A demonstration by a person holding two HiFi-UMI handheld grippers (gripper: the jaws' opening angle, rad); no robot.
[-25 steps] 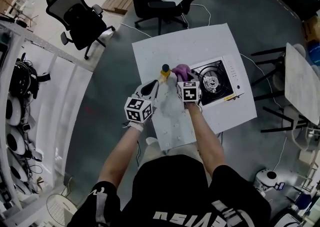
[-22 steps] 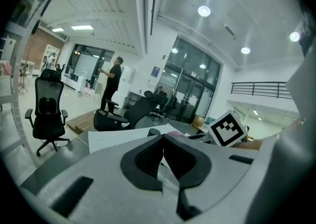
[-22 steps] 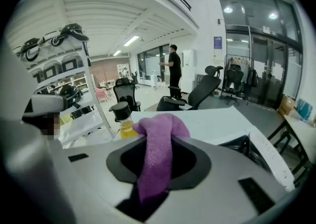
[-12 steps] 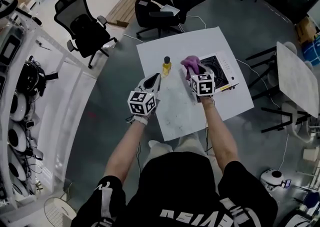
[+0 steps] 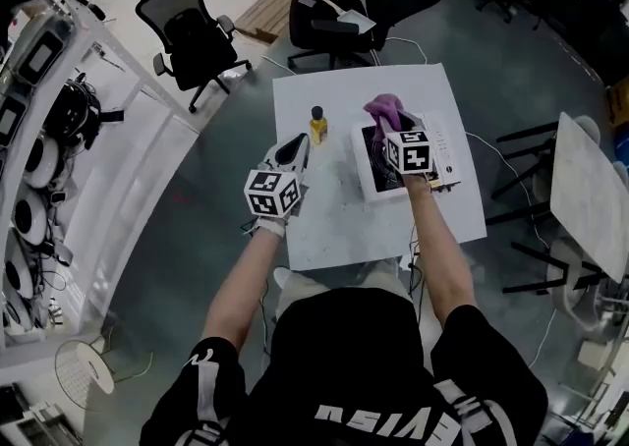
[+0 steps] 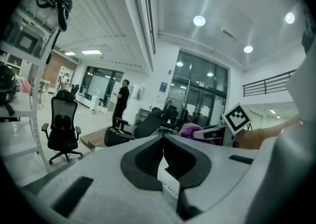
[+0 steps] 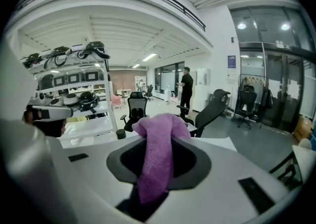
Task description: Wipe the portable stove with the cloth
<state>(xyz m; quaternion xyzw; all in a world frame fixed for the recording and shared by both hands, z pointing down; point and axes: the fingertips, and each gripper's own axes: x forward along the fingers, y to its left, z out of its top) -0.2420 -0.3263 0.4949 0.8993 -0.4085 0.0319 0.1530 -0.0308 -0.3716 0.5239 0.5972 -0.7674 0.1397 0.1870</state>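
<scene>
The portable stove (image 5: pixel 444 151), white with a black burner top, sits at the right of the white table (image 5: pixel 334 223), and my right hand hides much of it. My right gripper (image 5: pixel 389 126) hangs above the stove's left part, shut on a purple cloth (image 5: pixel 383 107). In the right gripper view the cloth (image 7: pixel 157 164) drapes out over that gripper's (image 7: pixel 160 136) jaws and hides the stove below. My left gripper (image 5: pixel 295 151) is held over the table's left part, near a bottle, its jaws together with nothing in them. In the left gripper view its tips (image 6: pixel 162 138) meet, and the cloth (image 6: pixel 190 130) shows beyond them.
A small yellow bottle with a black cap (image 5: pixel 317 125) stands on the table left of the stove. Black office chairs (image 5: pixel 197 36) (image 5: pixel 339 22) stand beyond the table, shelving (image 5: pixel 39 139) at the left, another table (image 5: pixel 590 194) at the right. A person (image 7: pixel 186 90) stands far off.
Both grippers have risen. The right one has carried the cloth from beside the bottle to above the stove's left part. The left gripper stays empty.
</scene>
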